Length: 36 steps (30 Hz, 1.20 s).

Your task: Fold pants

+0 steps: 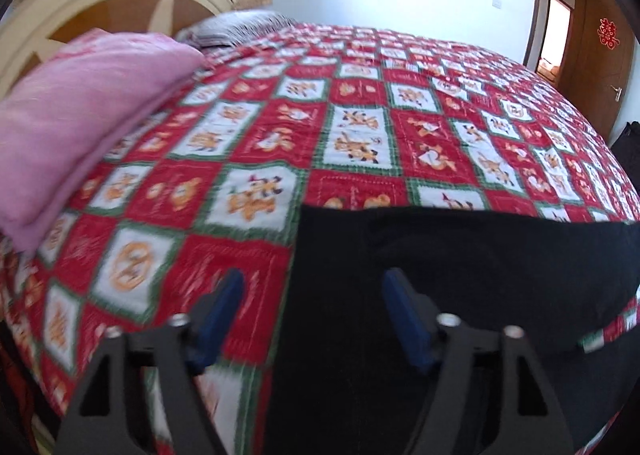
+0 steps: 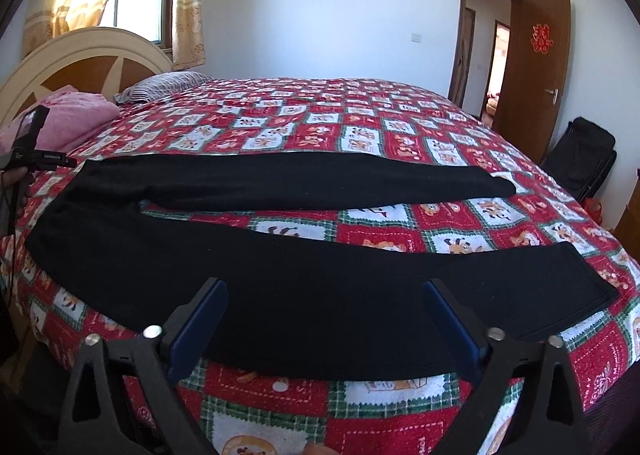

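Your black pants (image 2: 280, 255) lie spread flat on the red patterned bedspread (image 2: 400, 143), legs apart. Your left gripper (image 1: 312, 291) hangs over what looks like the blurred waist edge, jaws apart, gripping nothing. Your right gripper (image 2: 326, 297) gapes empty above the near leg.

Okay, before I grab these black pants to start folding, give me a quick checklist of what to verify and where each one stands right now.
1. Black pants lie flat on the bedspread with legs spread apart: ok.
2. Left hand-held gripper open, nothing between its fingers, over the pants' edge: ok.
3. Right hand-held gripper open above the near leg, not yet gripping: ok.
4. Pink blanket sits clear of the pants: ok.
5. Far leg free of wrinkles at the cuff: cannot tell.
6. Left view sharp enough to aim: not ok, it is blurred.
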Available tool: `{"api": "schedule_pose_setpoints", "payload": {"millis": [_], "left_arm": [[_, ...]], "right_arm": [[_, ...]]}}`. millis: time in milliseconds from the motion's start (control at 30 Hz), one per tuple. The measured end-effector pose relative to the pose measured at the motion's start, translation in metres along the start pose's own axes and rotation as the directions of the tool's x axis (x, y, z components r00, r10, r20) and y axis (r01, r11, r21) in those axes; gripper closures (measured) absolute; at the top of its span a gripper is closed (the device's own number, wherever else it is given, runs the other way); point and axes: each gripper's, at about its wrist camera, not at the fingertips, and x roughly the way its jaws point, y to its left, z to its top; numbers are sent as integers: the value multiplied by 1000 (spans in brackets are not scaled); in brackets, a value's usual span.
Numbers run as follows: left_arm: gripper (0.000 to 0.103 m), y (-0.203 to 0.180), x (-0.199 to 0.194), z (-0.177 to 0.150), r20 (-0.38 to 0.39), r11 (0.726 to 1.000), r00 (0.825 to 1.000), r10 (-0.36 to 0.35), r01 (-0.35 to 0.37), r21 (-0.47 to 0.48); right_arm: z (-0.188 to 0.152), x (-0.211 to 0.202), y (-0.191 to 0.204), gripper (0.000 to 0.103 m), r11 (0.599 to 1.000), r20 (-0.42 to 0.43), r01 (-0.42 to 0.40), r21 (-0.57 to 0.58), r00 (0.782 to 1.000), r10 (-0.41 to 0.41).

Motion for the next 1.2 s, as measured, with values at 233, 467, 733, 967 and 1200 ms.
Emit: {"api": "schedule_pose_setpoints", "payload": {"millis": [233,467,733,967,1200], "left_arm": [[57,11,53,25,-118,989,984,-137,130,-68],[60,19,70,32,-115,975,969,-218,211,-75],[90,28,66,27,-49,946,947,-318,313,-88],[90,28,74,27,-41,943,946,-323,317,-100],[90,24,74,27,-51,952,952,-302,299,-63]], "right_arm": [[8,19,-8,24,1000,-35,21,-8,999,-21],[25,45,-24,48,998,-112,-49,35,992,52],[76,74,-99,62,992,-134,13,129,991,5],[109,124,-200,62,947,-210,117,300,976,-54],[138,184,-276,62,921,-285,207,329,952,-112]]}}
